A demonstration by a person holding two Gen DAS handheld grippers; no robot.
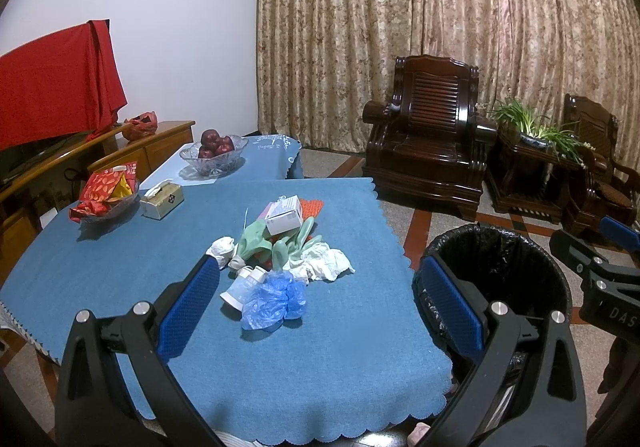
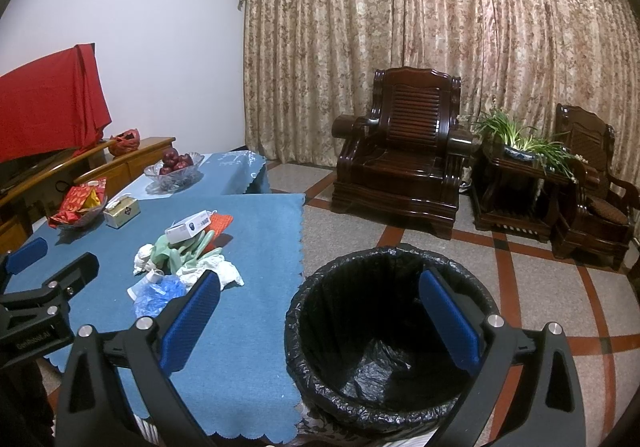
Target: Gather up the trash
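Both grippers, left gripper (image 1: 316,297) and right gripper (image 2: 320,311), hover wide and empty, the trash pile (image 1: 276,263) ahead of the left, the lined bin (image 2: 384,331) beneath the right, seemingly ready to receive.

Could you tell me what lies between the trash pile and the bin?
Only bare blue tablecloth separates the trash pile from the lined bin standing beside the table; the right wrist view shows it best.
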